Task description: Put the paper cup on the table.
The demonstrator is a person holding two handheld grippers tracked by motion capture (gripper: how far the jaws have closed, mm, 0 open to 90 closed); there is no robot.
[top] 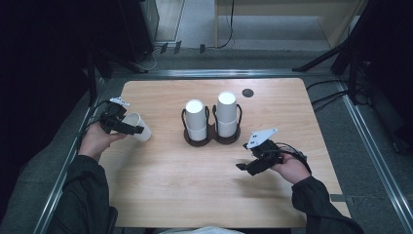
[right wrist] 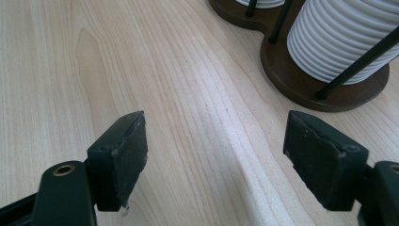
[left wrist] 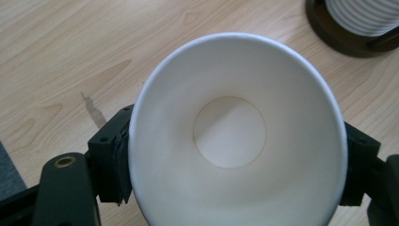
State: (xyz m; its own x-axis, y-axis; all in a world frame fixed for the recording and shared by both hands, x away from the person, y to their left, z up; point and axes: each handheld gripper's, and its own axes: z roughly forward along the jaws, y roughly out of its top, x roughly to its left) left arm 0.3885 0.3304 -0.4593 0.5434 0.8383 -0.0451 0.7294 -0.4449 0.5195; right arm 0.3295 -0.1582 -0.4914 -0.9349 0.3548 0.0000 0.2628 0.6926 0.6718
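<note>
My left gripper (top: pixel 127 127) is pinching a single white paper cup (left wrist: pixel 235 136), one jaw pressed on each side of the wall just below the rim, the cup tipped so that its mouth faces the gripper's camera and its round bottom shows inside. The cup is held at the table's (top: pixel 160 195) left edge, well apart from the dark wooden two-post cup holder (top: pixel 212 136) at mid-table, and to that holder's left. I judge the cup light, thin-walled and easily crushed; the rolled rim is its stiffest part, so a gentle hold close under it seems safest. My right gripper (top: pixel 251 163) hovers near the holder's front right, jaws spread wide with nothing between them. The holder carries two stacks of white cups (top: pixel 197 119). No brand, label or writing can be read anywhere.
</note>
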